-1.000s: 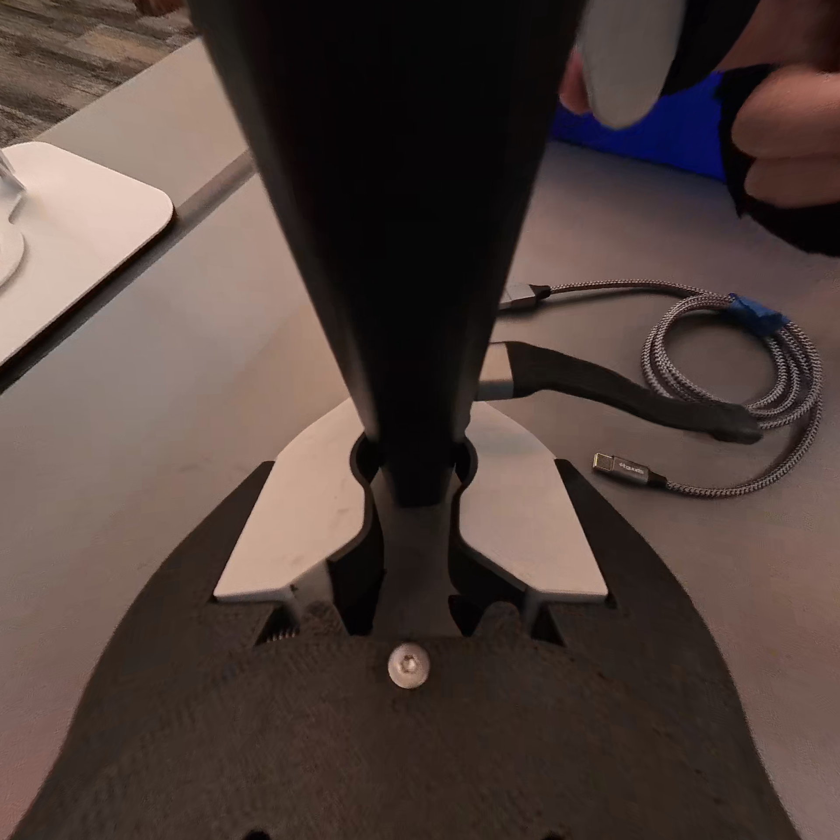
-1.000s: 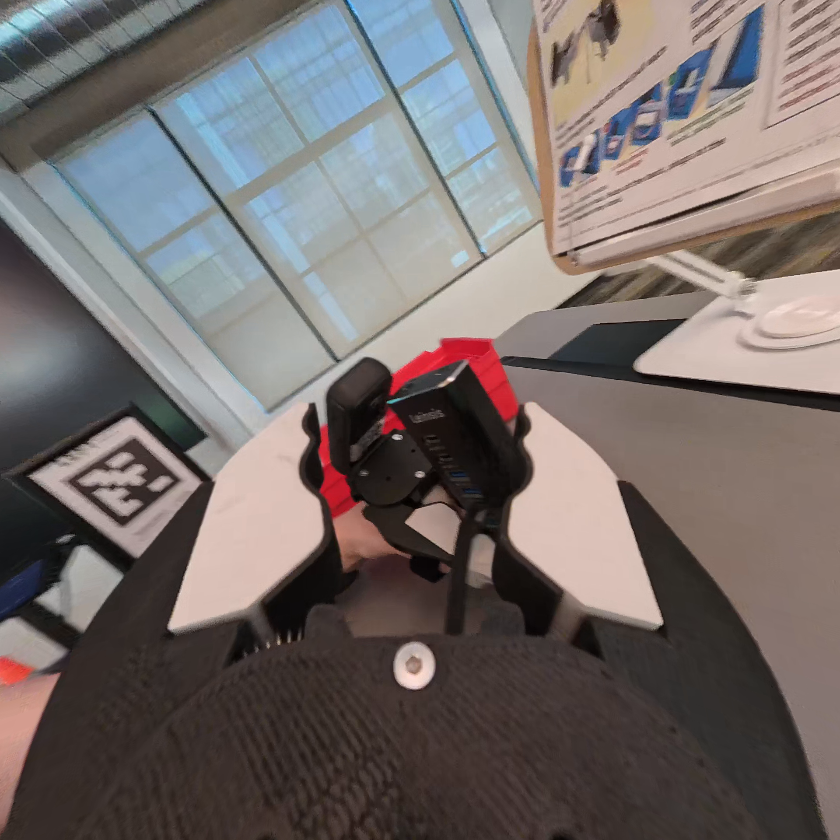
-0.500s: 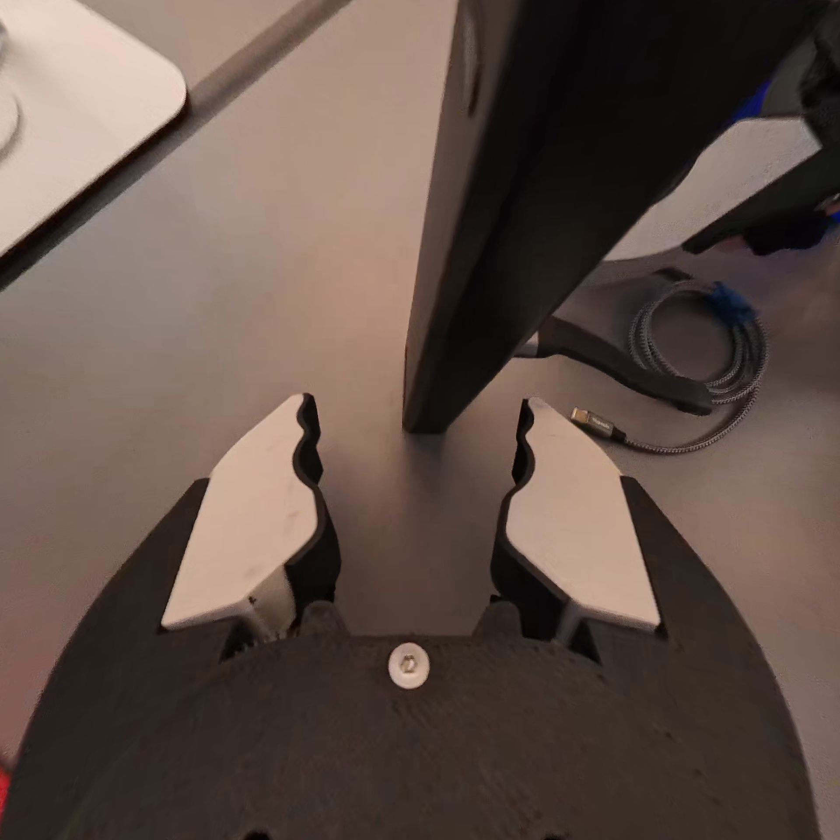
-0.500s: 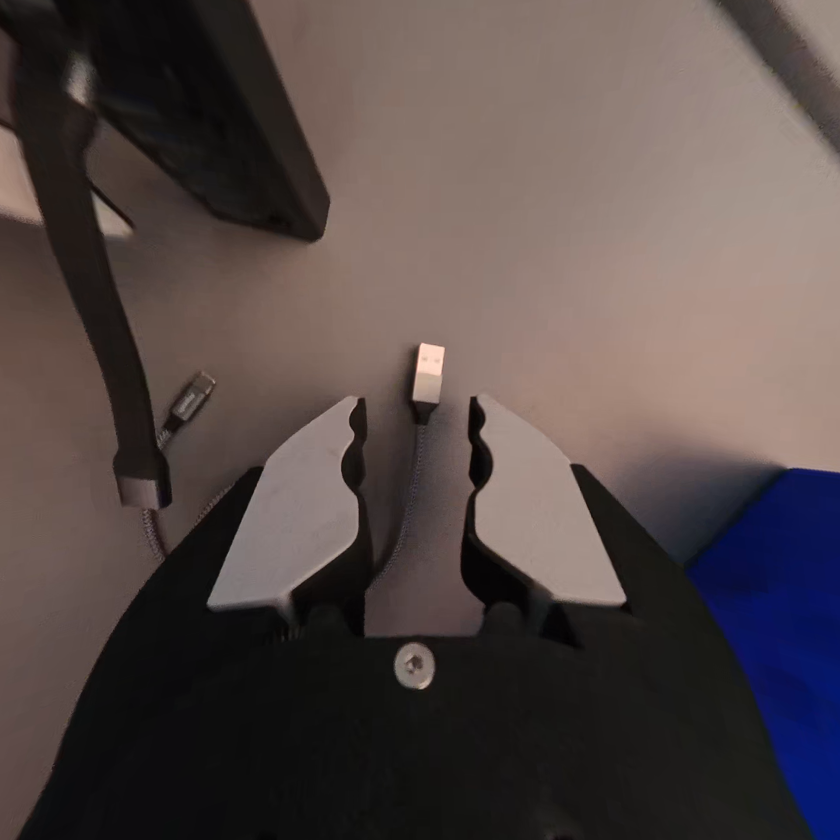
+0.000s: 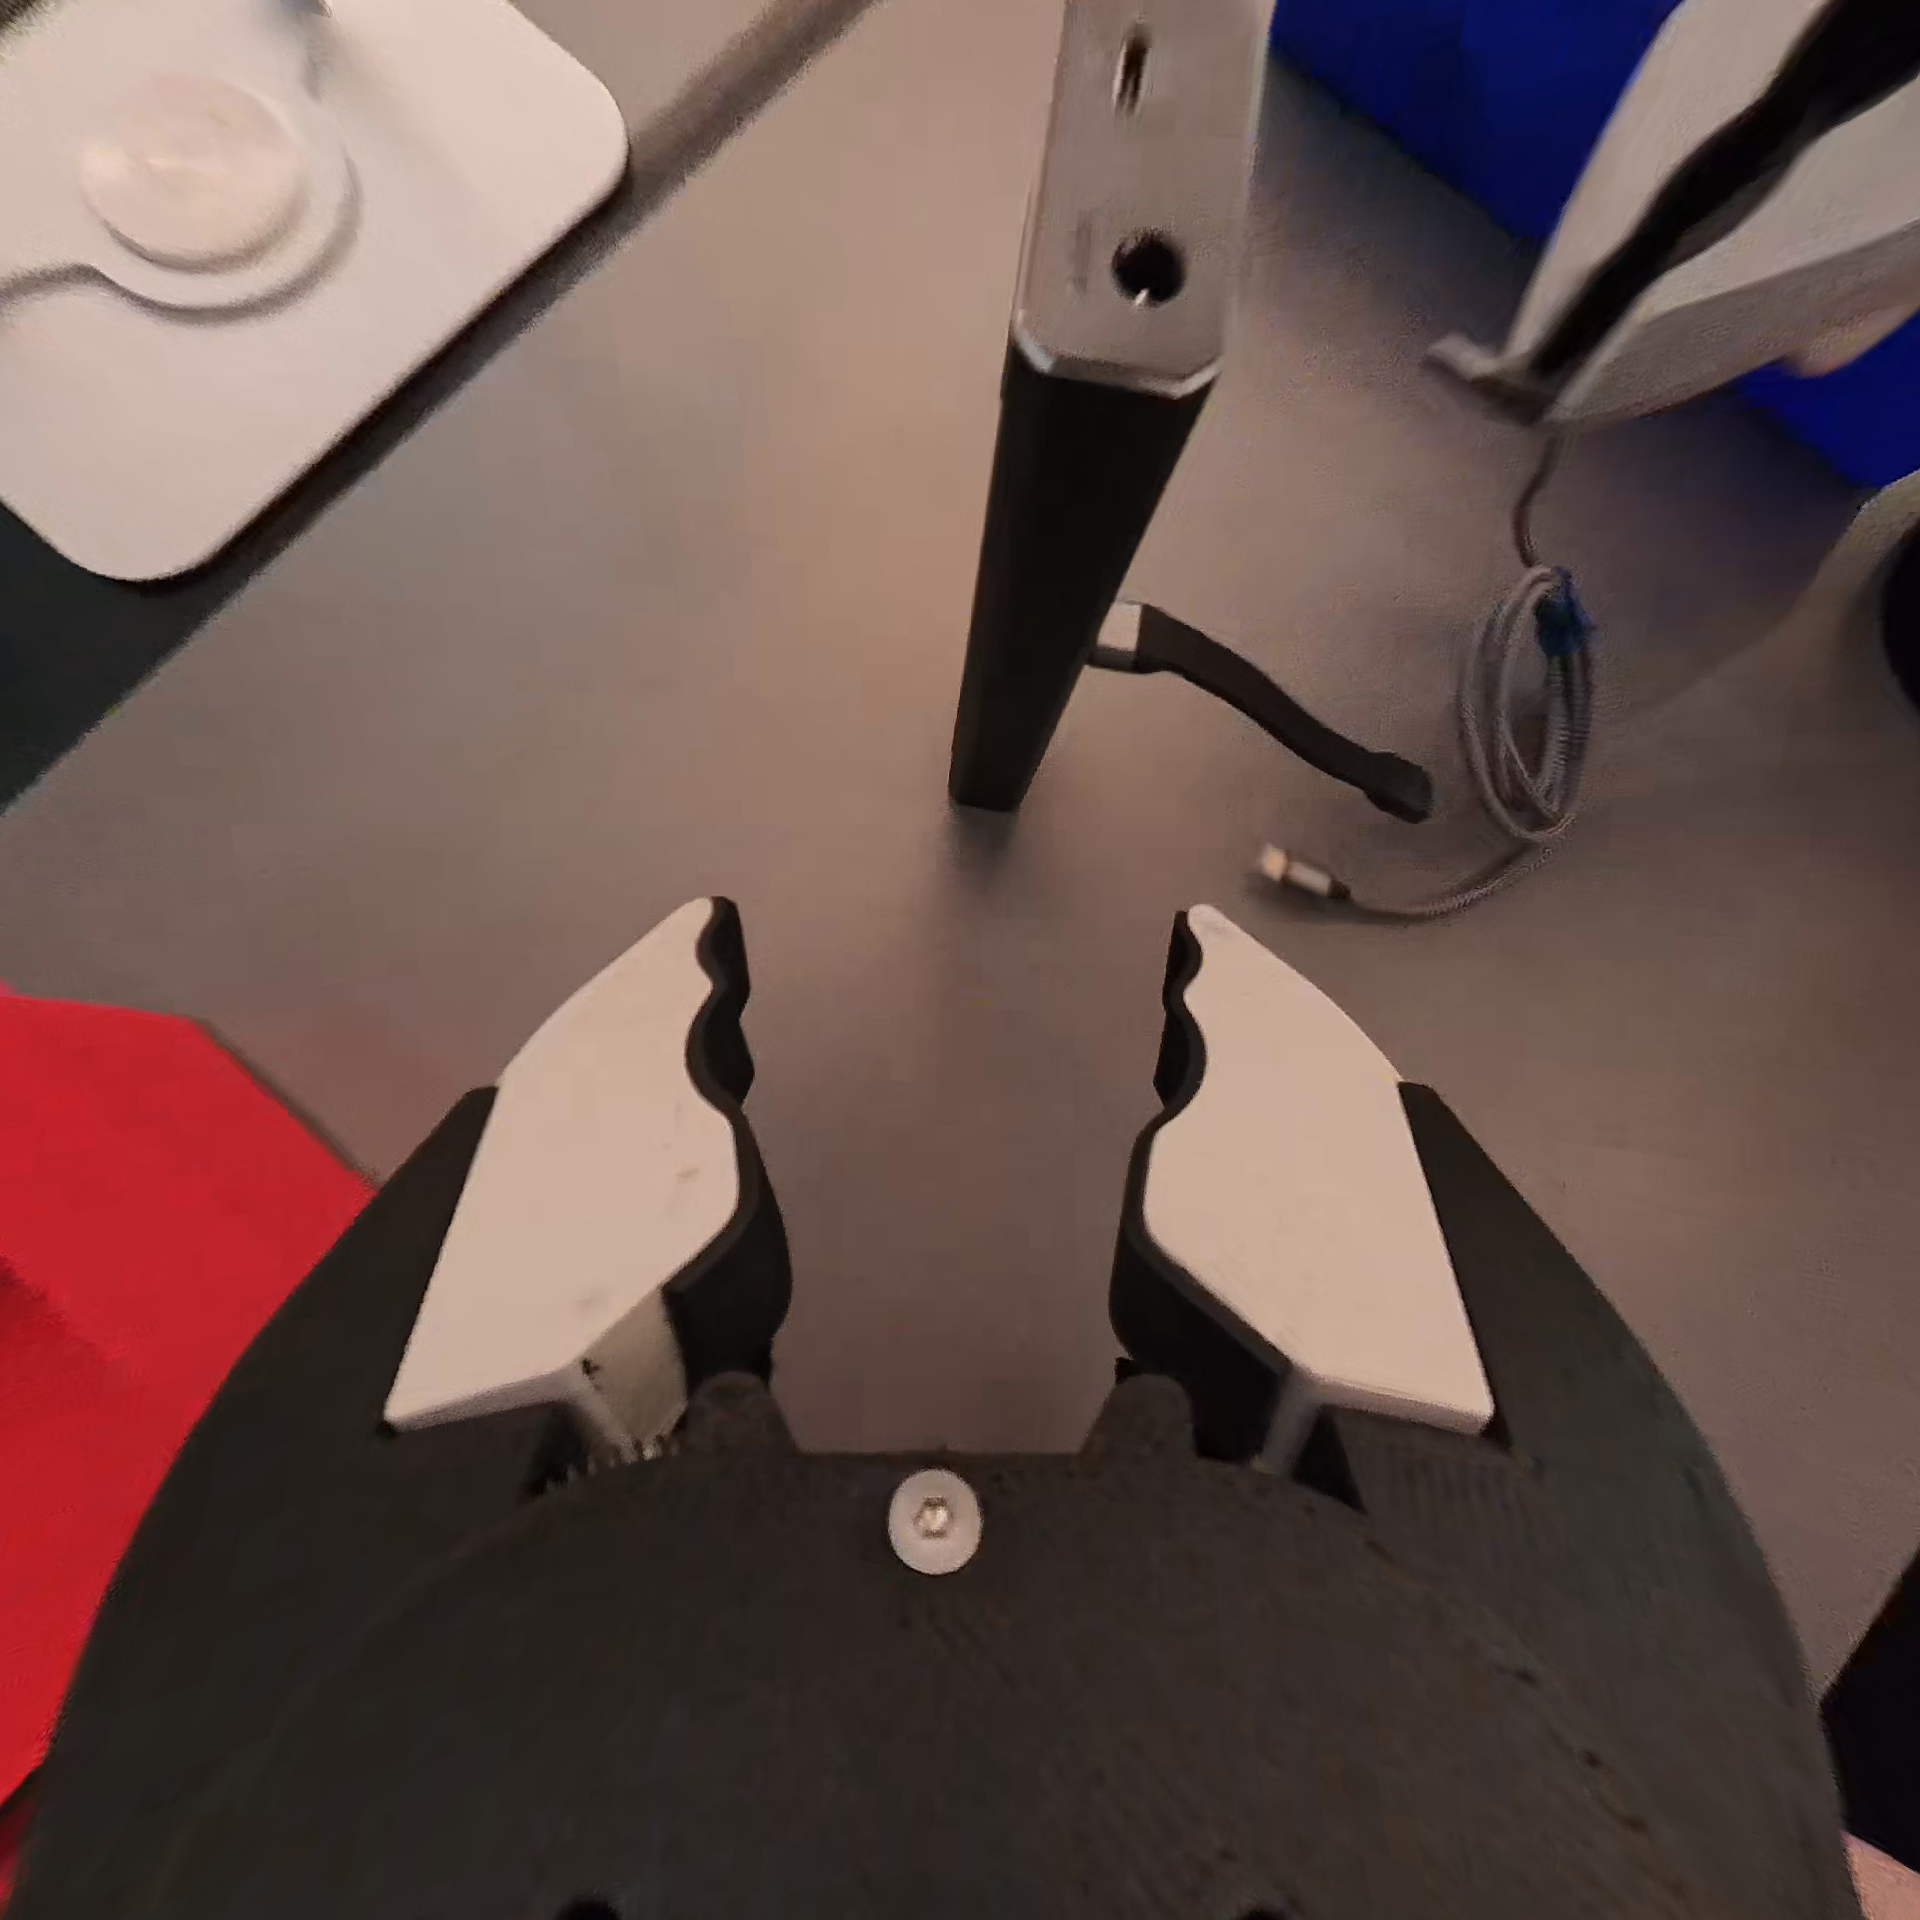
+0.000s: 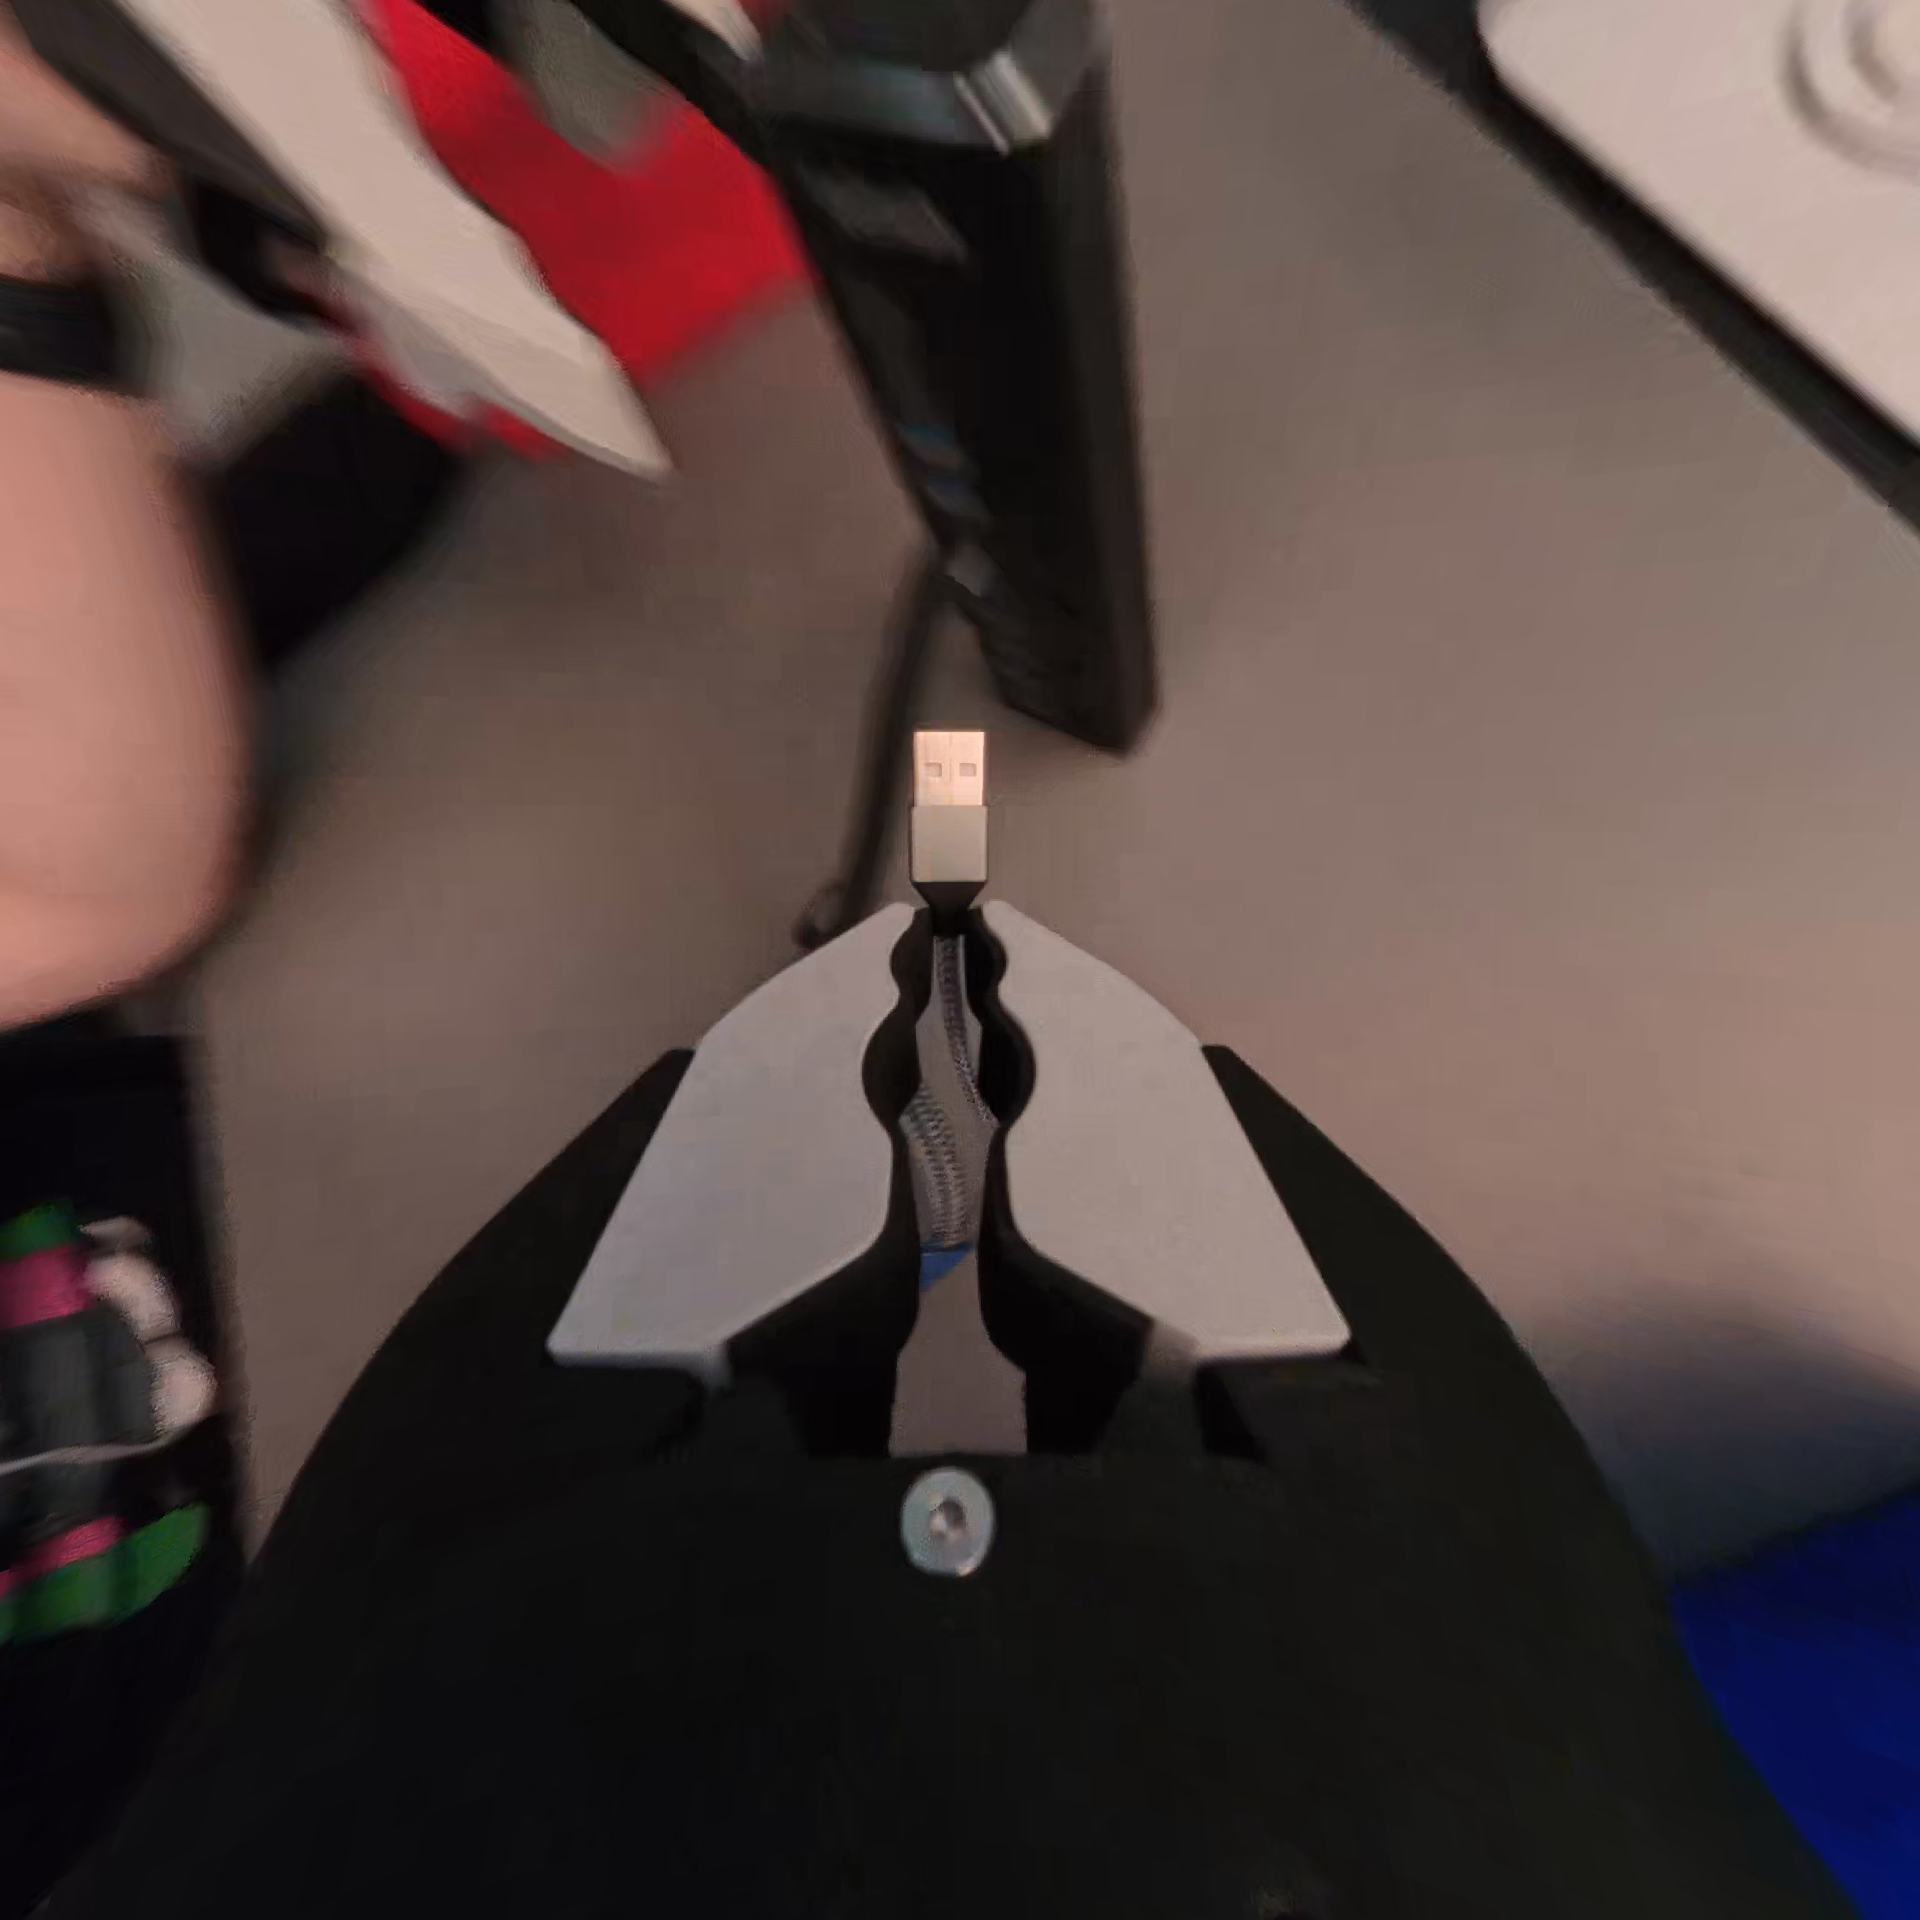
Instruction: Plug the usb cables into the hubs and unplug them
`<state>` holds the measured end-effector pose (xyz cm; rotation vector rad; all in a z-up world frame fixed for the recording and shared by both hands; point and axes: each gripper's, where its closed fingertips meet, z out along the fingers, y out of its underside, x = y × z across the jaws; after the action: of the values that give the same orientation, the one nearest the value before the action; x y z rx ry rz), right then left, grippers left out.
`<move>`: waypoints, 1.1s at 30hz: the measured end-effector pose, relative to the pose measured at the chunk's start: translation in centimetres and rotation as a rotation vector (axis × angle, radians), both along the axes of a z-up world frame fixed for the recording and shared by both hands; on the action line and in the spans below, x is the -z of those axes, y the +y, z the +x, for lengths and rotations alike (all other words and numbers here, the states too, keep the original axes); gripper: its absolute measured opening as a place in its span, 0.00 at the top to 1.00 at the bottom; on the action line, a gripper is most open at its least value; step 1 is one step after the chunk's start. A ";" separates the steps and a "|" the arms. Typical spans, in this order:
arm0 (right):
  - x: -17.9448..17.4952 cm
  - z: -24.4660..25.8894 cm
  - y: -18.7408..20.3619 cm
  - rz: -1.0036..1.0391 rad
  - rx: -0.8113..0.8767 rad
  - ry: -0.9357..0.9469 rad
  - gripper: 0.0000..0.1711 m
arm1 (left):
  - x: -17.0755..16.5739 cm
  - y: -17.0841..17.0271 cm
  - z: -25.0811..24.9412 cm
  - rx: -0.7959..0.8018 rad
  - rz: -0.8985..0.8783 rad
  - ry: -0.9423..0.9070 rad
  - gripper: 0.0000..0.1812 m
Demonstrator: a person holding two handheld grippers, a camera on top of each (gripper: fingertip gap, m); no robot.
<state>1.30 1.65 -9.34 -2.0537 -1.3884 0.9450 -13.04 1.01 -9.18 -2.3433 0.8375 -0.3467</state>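
One cable (image 6: 948, 1101) in right tongs (image 6: 943, 914).

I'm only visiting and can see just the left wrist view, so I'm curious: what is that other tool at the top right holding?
Observer: The right gripper is shut on a braided cable. Its metal plug sticks out past the fingers.
Operator: Is the plug in anything?
Observer: No. It stops short of the hub, with bare table around it.
Operator: Where could it go?
Observer: The hub side facing the plug has a row of ports, some of them blue, though they are blurred.
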 end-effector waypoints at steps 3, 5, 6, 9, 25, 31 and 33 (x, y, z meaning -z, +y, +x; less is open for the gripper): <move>-7.5 0.2 -3.4 -0.085 -0.152 0.341 0.96 | -3.4 -0.7 -0.2 -0.002 0.112 -0.037 0.58; -11.2 1.4 -5.9 -0.102 -0.278 0.488 0.96 | -5.7 -1.4 0.3 0.015 0.186 -0.078 0.58; -12.7 2.1 -7.1 -0.113 -0.346 0.551 0.96 | -6.8 -1.8 0.7 0.029 0.219 -0.098 0.59; -16.2 4.3 -10.6 -0.145 -0.566 0.747 0.96 | -9.7 -3.2 2.3 0.089 0.313 -0.163 0.60; -14.2 4.1 -14.4 0.043 -0.767 0.646 0.96 | -12.5 -10.5 8.9 0.509 0.486 -0.110 0.66; -13.2 3.4 -13.1 0.053 -0.703 0.600 0.96 | -12.1 -10.9 8.1 0.482 0.474 -0.047 0.67; -13.0 3.0 -12.6 0.064 -0.668 0.579 0.96 | -12.9 -10.8 7.8 0.456 0.500 -0.075 0.67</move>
<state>4.28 -10.93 3.63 -1.1043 -1.7342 1.5754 -5.20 -9.76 3.71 -1.6620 1.2576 -0.3585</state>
